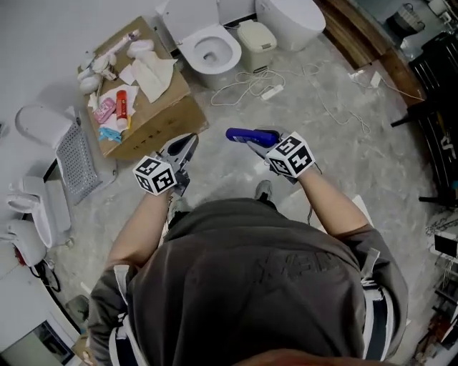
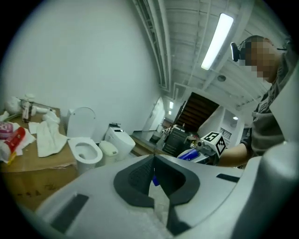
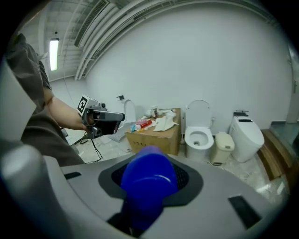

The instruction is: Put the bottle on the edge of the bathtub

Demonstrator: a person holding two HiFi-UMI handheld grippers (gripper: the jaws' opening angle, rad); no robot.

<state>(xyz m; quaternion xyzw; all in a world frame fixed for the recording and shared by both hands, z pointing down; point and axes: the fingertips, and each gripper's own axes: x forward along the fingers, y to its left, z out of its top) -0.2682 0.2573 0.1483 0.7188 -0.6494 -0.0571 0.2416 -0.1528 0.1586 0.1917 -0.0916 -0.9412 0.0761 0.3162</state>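
A blue bottle lies sideways between the jaws of my right gripper, which is shut on it, above the marble floor in front of the person. In the right gripper view the bottle fills the space between the pads, its end towards the camera. My left gripper hangs to the left of it, about a hand's width away, shut with nothing in it; its jaw tips meet in the left gripper view, where the bottle shows beyond. No bathtub shows in any view.
A cardboard box with tubes, cloths and small toiletries stands ahead left. Behind it are a white toilet, a small cream bin and a second toilet. White cables trail across the floor. A white grid rack lies left.
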